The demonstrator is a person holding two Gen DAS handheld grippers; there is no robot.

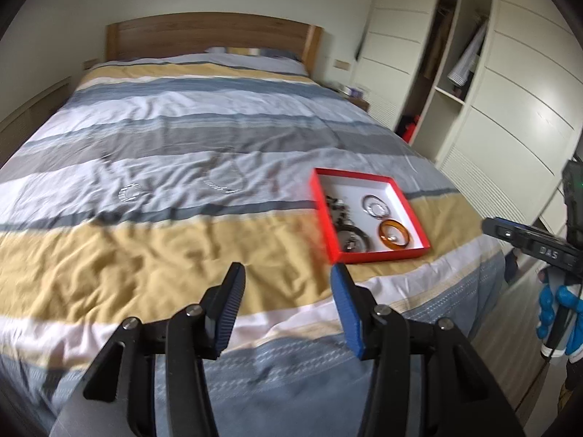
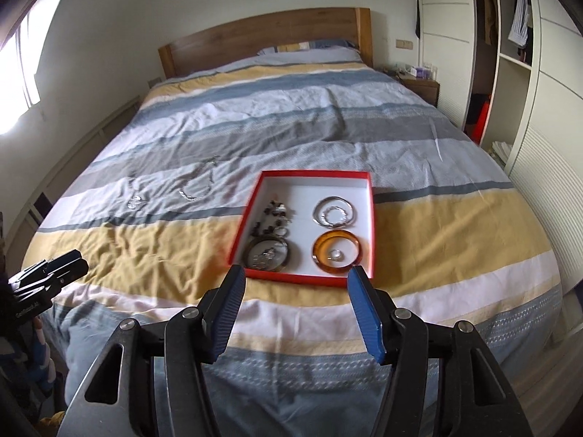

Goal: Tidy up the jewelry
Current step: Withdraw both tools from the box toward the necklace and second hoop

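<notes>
Bed point(image 2: 328, 116) with striped duvet, blue, grey, white, yellow bands. Red tray point(image 2: 368, 218) with white floor sits on the yellow band near the foot of the bed, right of centre. Inside it: amber bangle point(image 2: 320, 255) near right with a small silver ring point(image 2: 335, 254) lying in its middle; silver bangles point(image 2: 320, 215) far right; dark bangle point(image 2: 251, 251) near left with small metal bits inside; dark beaded piece point(image 2: 273, 213) far left, blurry, exact type unclear.

Outside the tray, on the pale grey band to its left: silver chain point(image 2: 198, 185) in a loop, and further left a small silver piece point(image 2: 135, 202), type unclear.

Right hand-held gripper point(image 2: 295, 280) released, blue pads wide apart, nothing between them, hovering above the near edge of the tray. Left hand-held gripper point(image 1: 288, 273) also released, empty, over the yellow band, left of the tray's near corner; left view is motion-blurred.

Wooden headboard point(image 2: 262, 32) far. White wardrobe point(image 2: 510, 73) right, one section open with clothes.
</notes>
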